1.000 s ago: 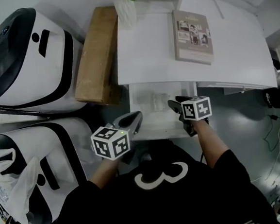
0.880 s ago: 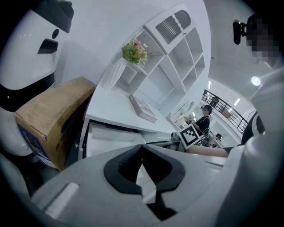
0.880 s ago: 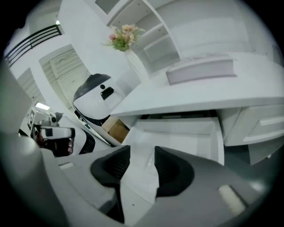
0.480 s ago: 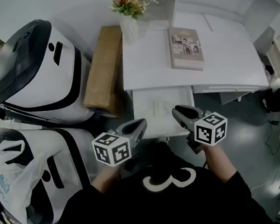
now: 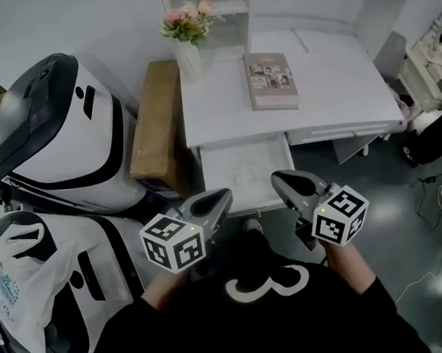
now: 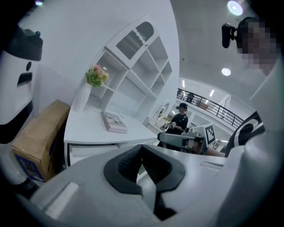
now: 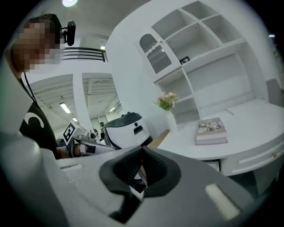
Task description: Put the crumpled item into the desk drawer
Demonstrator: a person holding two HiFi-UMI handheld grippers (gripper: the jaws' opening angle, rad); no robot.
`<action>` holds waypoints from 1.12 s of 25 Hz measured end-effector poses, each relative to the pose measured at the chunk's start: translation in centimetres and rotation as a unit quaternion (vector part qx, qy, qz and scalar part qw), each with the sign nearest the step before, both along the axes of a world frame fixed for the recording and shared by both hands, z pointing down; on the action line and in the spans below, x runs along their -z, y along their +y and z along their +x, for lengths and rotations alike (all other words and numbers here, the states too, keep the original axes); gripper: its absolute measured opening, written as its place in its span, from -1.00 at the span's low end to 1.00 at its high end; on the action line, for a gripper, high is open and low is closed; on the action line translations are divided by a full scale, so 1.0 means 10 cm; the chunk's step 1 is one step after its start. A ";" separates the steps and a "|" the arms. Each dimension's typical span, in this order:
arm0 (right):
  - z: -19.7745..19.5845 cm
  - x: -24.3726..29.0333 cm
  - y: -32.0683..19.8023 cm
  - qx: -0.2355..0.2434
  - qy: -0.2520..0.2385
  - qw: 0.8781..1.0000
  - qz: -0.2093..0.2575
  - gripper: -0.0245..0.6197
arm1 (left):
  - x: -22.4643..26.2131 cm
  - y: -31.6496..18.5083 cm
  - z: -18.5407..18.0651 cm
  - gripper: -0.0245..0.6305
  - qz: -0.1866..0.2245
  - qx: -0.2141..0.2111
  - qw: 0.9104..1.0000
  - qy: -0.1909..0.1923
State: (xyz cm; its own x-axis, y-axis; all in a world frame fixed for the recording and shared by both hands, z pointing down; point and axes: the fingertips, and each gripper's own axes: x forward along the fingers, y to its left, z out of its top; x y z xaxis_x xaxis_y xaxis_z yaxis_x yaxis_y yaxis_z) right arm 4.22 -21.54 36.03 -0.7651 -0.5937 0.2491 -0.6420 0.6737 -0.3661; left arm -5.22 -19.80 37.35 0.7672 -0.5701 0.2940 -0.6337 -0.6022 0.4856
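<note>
White drawer (image 5: 222, 186) stands open just ahead of and below both grippers, the crumpled item (image 5: 244, 164) lying inside it. Left gripper (image 5: 218, 200) is closed and empty; right gripper (image 5: 282, 181) has just been closing, its jaws now together on nothing.

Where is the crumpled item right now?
In the head view, the pale crumpled item lies inside the open white desk drawer, at picture centre, just below the grey-brown book on the white desk.
</note>
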 end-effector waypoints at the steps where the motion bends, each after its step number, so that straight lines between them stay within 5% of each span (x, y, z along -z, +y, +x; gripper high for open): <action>1: 0.03 0.05 0.04 -0.008 -0.002 1.000 0.004 -0.92 | 0.05 0.03 0.01 -0.90 0.008 -0.002 1.000 -0.002; 28: 0.19 0.26 0.24 0.001 -0.003 1.000 0.019 -0.92 | 0.41 0.04 0.14 -0.90 0.052 -0.010 0.999 -0.013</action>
